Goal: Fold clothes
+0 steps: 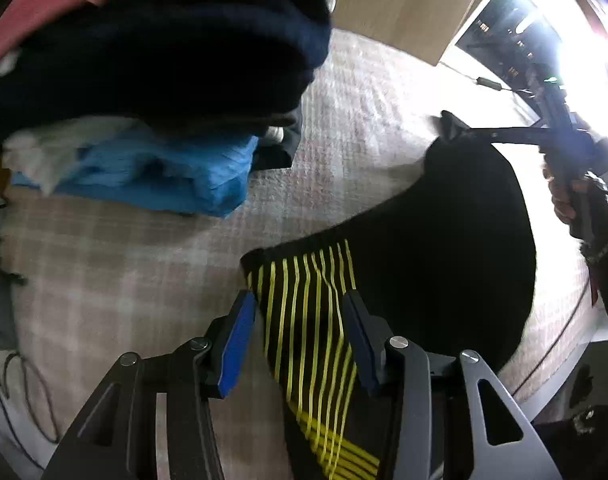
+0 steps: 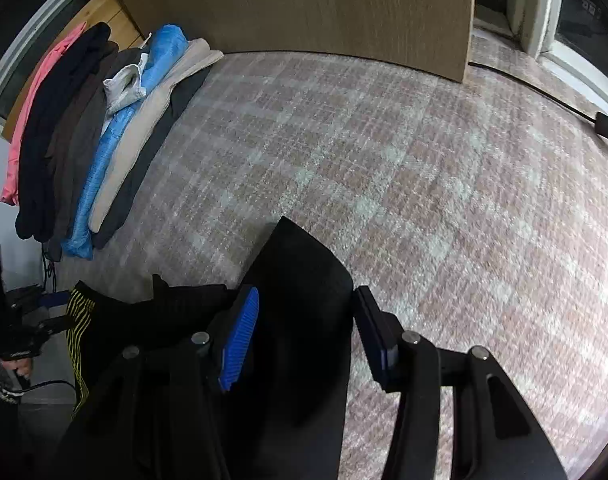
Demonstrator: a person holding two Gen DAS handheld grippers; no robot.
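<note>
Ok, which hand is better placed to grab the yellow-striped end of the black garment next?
Left. The left gripper has open jaws straddling the yellow-striped band; the right gripper sits over the black garment at its plain end.

The left wrist view looks steeply down along its tool (image 1: 299, 336), close over the plaid bed (image 1: 143, 248), facing the clothes stack (image 1: 151, 80). The right wrist view looks down from close above, past its own tool (image 2: 304, 336) toward the headboard (image 2: 304, 8). Both share the black garment (image 1: 464, 232), stack and bed.
</note>
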